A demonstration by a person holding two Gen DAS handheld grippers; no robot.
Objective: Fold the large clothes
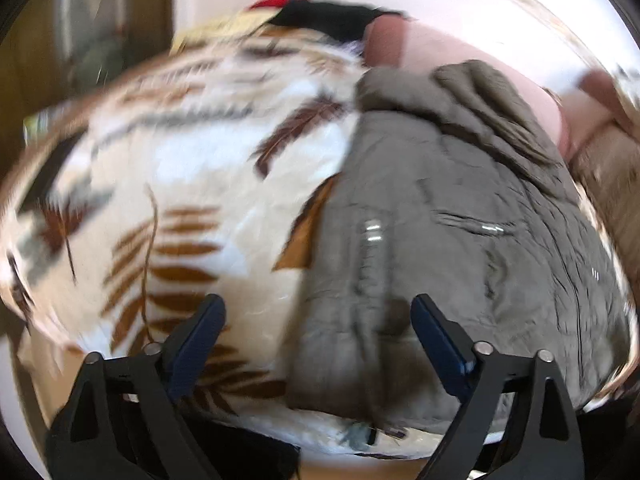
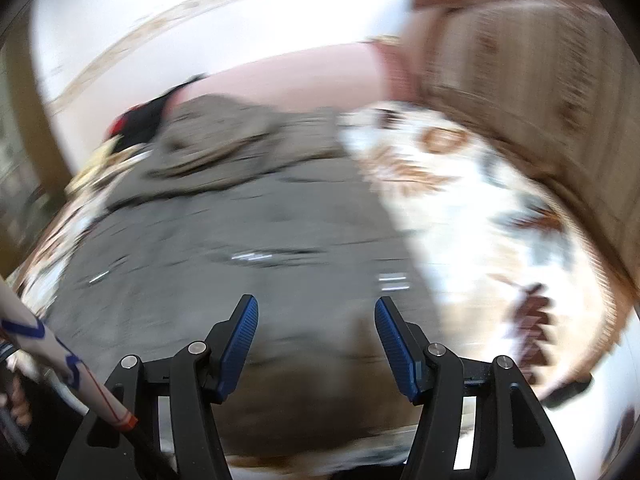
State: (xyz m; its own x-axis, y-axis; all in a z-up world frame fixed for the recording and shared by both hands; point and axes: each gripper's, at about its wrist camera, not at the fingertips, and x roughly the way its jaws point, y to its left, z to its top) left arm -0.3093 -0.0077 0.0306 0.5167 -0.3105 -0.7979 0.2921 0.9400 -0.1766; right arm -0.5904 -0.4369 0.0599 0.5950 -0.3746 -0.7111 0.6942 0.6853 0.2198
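A large olive-grey jacket [image 1: 440, 216] with metal zip pulls lies spread on a white blanket with brown leaf print [image 1: 192, 152]. Its hood end is bunched at the far side. In the left wrist view my left gripper [image 1: 318, 308] hangs open above the jacket's left edge, one finger over the blanket and the other over the cloth, holding nothing. The right wrist view is blurred. There the jacket [image 2: 240, 232] fills the middle, and my right gripper [image 2: 316, 306] stands open above its near part with nothing between the blue pads.
Black and red clothing [image 1: 320, 16] lies at the far end of the bed by a pink headboard [image 1: 448, 48]. A brown patterned cushion [image 2: 520, 92] stands at the right. A person's white, blue-patterned sleeve [image 2: 44, 344] shows at the lower left.
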